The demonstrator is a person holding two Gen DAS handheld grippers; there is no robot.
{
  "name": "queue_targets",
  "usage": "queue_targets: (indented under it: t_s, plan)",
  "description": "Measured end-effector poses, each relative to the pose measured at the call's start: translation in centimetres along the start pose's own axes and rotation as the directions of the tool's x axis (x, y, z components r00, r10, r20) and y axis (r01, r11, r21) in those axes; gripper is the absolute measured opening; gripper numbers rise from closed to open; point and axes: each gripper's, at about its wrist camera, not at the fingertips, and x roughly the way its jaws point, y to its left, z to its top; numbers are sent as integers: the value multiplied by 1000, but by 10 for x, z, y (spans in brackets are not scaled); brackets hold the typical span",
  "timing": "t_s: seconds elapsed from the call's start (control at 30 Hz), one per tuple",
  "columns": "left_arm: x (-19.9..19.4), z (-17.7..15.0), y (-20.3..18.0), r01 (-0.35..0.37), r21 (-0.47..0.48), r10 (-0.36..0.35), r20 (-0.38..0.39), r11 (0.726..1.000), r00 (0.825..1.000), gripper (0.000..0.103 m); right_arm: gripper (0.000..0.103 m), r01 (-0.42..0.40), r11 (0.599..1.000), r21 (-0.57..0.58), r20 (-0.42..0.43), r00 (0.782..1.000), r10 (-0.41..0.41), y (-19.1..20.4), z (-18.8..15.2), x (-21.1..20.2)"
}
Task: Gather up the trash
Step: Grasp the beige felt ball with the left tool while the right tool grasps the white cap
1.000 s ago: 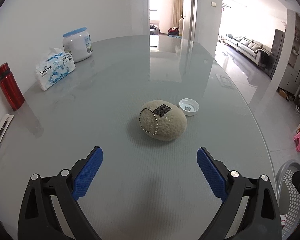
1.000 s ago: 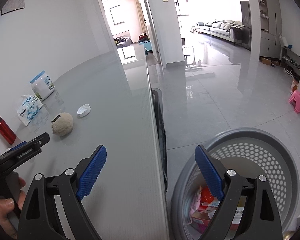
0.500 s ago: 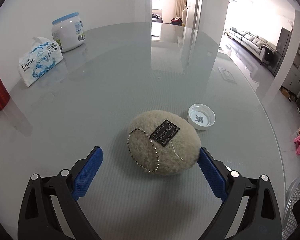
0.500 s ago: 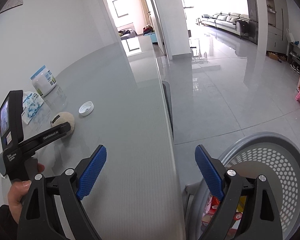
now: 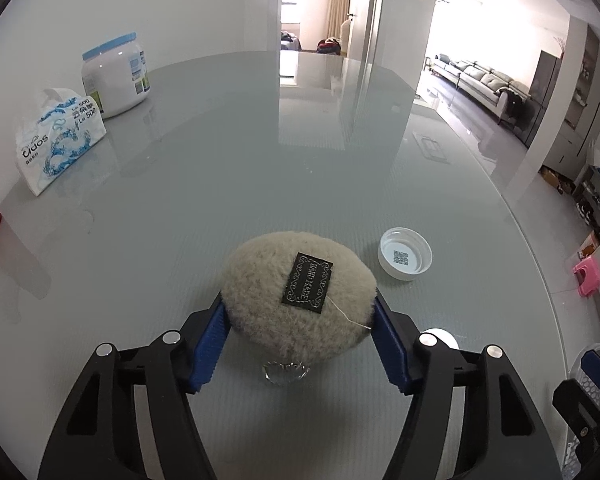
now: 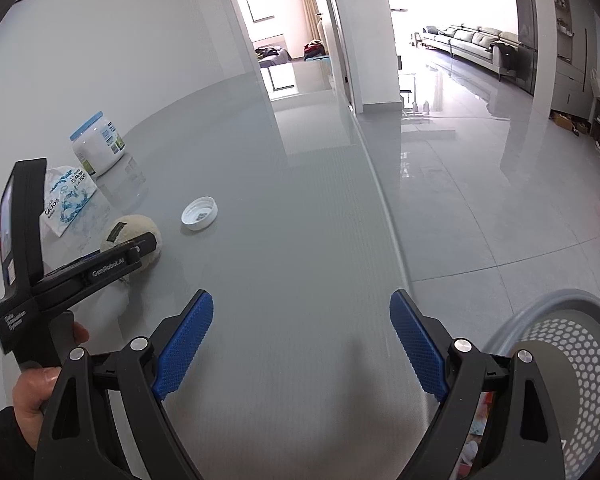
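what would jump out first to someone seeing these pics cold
The fluffy beige pouch sits on the glass table between the left gripper's closing blue pads. A white cap lies just right of it, and the right gripper hangs open near a grey basket.

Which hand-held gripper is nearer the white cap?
Left. The left hand-held gripper is closing around the fuzzy ball right beside the white cap; the right hand-held gripper hangs open, farther back near the table edge.

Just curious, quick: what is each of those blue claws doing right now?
Left gripper: closing around the fluffy ball, pads at its sides.
Right gripper: open, empty.
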Motion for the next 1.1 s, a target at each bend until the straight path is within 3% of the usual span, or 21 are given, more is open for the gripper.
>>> queue_targets:
  t_s: [0.43,1.1]
  plan:
    - [-11,10,47,-86,5,86,76,996,993,64,86,8,994,-111,-42,999,-12,61,29,50]
    - [-14,19,83,-85,-73,90,70,994,993,64,85,86,976,-200,-100,989,-107,104,59,114]
